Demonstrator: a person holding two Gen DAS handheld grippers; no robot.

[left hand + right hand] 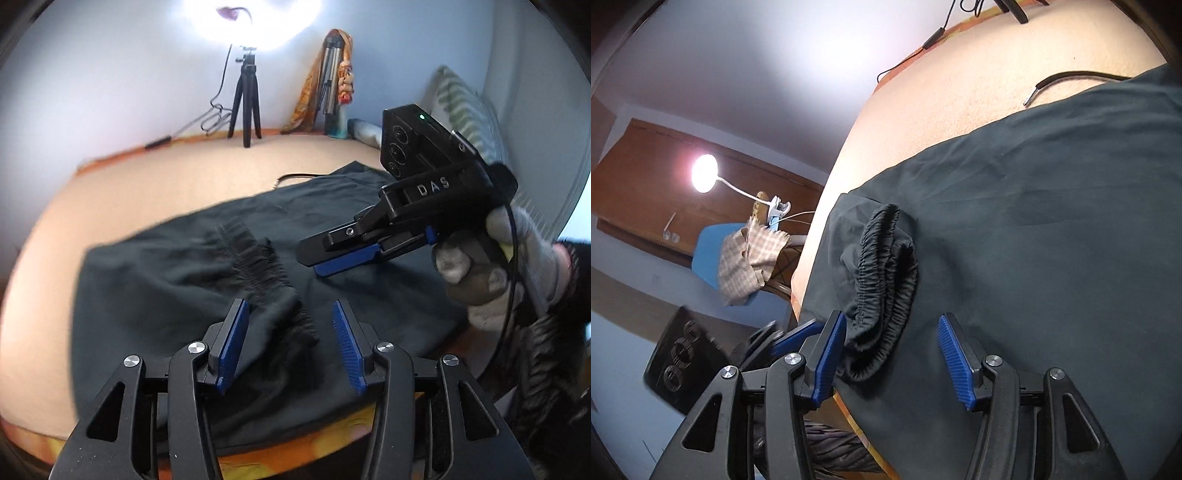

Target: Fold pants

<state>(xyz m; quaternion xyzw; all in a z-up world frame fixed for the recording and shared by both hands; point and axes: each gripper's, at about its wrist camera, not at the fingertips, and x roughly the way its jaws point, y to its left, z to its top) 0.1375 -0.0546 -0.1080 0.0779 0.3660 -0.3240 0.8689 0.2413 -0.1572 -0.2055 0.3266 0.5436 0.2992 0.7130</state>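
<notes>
Black pants [177, 280] lie folded flat on a peach bed cover, with their gathered elastic cuffs [266, 273] on top near the front edge. My left gripper [290, 343] is open and empty, just above the cuffs. My right gripper [332, 254] hovers above the pants to the right of the cuffs, held by a gloved hand. In the right wrist view my right gripper [892, 354] is open, with the cuffs [886, 280] lying between and beyond its fingers; the pants [1052, 221] spread to the right. The left gripper [783, 338] shows blurred at lower left.
A bright lamp on a black tripod [245, 107] stands at the bed's far edge beside a folded tripod with a scarf [332, 85]. A striped pillow [465, 110] is at the right. A black cable [1071, 79] lies on the bed [923, 122]. A blue chair with a plaid cloth [746, 258] stands beside the bed.
</notes>
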